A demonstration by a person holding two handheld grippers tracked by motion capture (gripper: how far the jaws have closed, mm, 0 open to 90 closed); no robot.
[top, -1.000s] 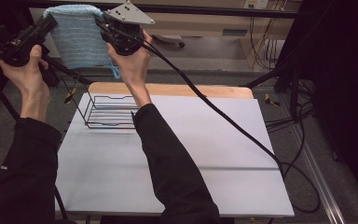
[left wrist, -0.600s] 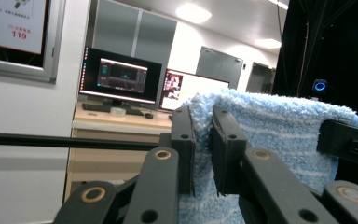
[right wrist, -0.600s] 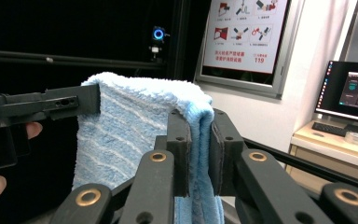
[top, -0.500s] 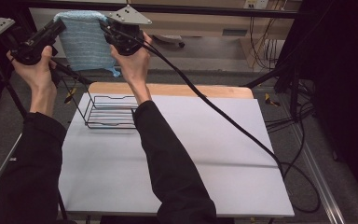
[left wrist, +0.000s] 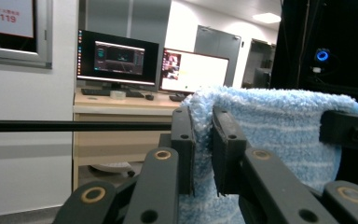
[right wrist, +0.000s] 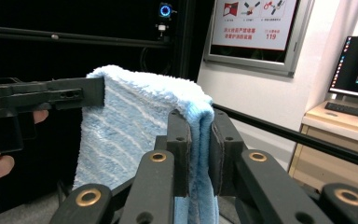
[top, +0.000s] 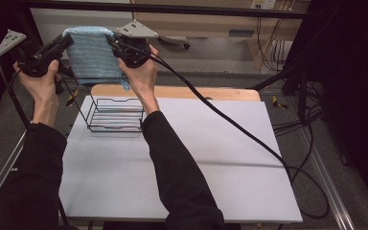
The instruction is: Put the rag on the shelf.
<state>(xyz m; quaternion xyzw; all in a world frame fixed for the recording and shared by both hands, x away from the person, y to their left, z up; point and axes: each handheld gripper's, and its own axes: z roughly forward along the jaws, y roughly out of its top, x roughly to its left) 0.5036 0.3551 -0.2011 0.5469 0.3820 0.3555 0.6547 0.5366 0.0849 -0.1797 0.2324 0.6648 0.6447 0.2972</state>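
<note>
Towel (top: 92, 55), light blue with thin white stripes and a fluffy terry pile, hangs stretched in the air above the far left part of the bench (top: 182, 163). The left gripper (top: 63, 42) and right gripper (top: 113, 41) each have their jaws clamped on one top corner. Below stands a black wire rack (top: 114, 115).

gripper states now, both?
Left gripper: shut on the blue towel, one top corner.
Right gripper: shut on the towel's other top corner.
</note>
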